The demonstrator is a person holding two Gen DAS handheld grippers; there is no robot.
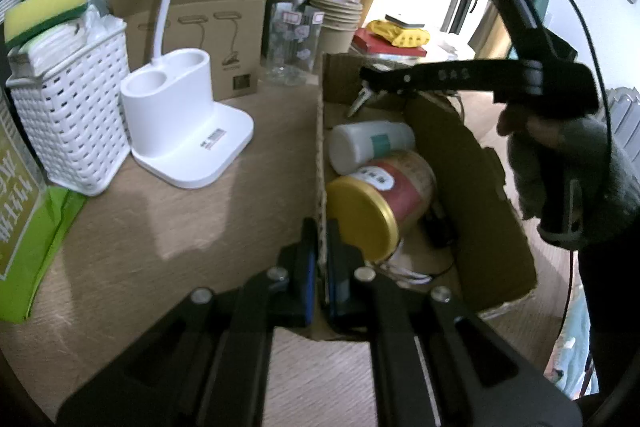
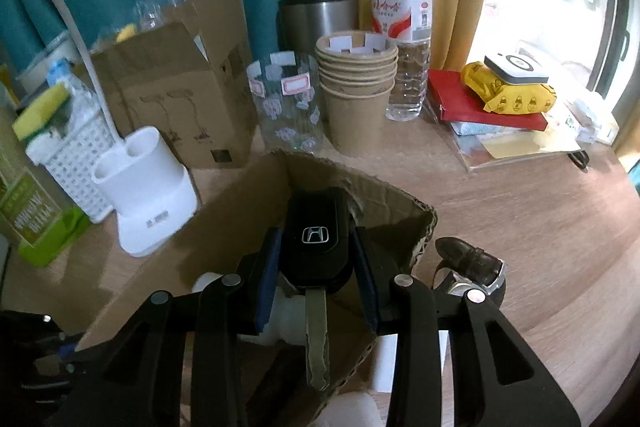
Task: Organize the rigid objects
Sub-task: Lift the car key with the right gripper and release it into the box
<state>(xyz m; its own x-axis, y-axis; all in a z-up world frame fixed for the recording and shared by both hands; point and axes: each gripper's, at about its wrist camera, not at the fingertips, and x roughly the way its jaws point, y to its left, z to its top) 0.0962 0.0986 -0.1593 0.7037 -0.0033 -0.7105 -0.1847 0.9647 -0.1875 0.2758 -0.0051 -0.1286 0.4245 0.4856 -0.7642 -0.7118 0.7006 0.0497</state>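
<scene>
Left wrist view shows the left gripper (image 1: 320,239) clenched on the near wall of the cardboard box (image 1: 320,131), one finger outside and one inside the corrugated edge; inside the box lie a yellow-lidded jar (image 1: 380,199) and a white bottle (image 1: 372,143), touching each other; bare desk (image 1: 180,227) lies open between the box's left wall and the white lamp base (image 1: 188,131), with the white basket (image 1: 68,115) just beside that base near the desk's left edge. Right wrist view shows the right gripper (image 2: 318,259) grasping a black car key (image 2: 316,239) by its sides, metal blade (image 2: 317,339) hanging down, above the open box (image 2: 248,219); a wristwatch (image 2: 472,267) lies on the desk just outside the box's right wall; open desk spreads beyond it toward the right edge; a stack of paper cups (image 2: 356,87) and a clear cup (image 2: 288,103) crowd the far edge behind the box.
</scene>
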